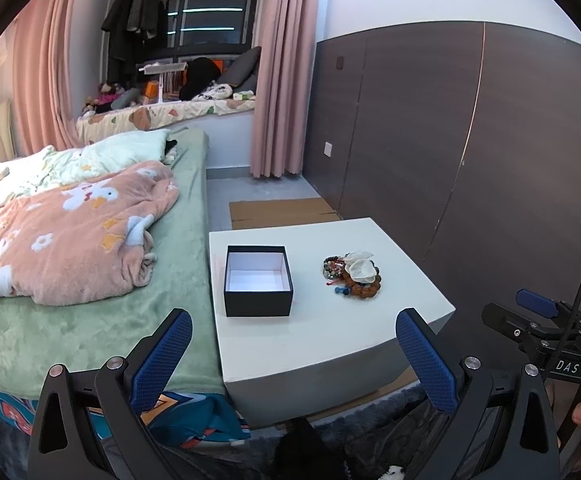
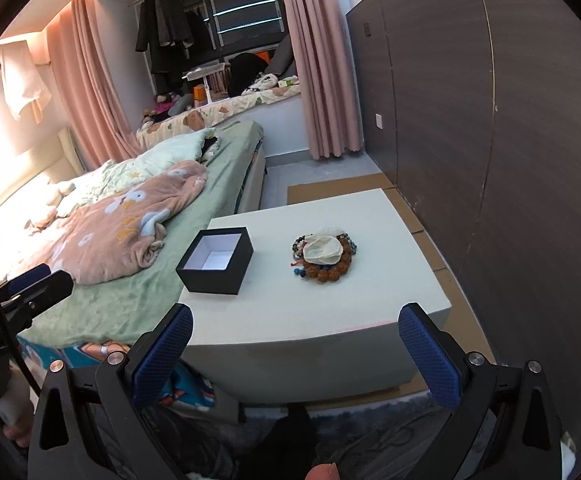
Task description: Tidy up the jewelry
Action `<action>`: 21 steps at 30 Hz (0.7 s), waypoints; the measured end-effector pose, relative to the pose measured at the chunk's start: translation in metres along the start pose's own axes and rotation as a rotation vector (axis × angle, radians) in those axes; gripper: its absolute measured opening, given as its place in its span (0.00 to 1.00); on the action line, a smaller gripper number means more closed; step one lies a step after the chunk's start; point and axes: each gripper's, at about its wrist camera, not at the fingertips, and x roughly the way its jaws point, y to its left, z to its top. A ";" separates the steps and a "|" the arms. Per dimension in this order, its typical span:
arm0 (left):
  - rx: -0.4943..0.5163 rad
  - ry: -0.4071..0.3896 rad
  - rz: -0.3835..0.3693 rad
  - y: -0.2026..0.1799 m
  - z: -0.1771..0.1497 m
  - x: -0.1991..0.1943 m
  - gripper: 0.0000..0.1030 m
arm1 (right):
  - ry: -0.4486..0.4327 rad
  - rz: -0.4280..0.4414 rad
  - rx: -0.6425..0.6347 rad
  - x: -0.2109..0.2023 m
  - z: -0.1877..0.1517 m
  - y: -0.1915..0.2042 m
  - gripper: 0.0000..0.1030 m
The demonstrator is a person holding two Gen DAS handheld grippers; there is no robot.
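A black box [image 1: 257, 285] with a white, empty inside stands open on the white table [image 1: 330, 340]; it also shows in the right wrist view [image 2: 215, 261]. A heap of jewelry [image 1: 352, 274] lies to its right: bead bracelets and pale shell-like pieces, also in the right wrist view [image 2: 324, 255]. My left gripper [image 1: 294, 324] is open and empty, short of the table's near edge. My right gripper [image 2: 295, 320] is open and empty, also short of the near edge. The right gripper shows at the right of the left wrist view [image 1: 538, 312].
A bed [image 1: 90, 280] with a green sheet and pink blanket [image 1: 70, 232] abuts the table's left side. A dark panelled wall [image 1: 470, 140] runs along the right. Cardboard [image 1: 282, 210] lies on the floor behind the table. A dark rug [image 2: 370, 432] lies below the grippers.
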 end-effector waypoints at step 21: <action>0.001 -0.024 -0.033 -0.001 0.004 -0.013 0.99 | -0.019 -0.022 0.025 -0.008 -0.001 -0.019 1.00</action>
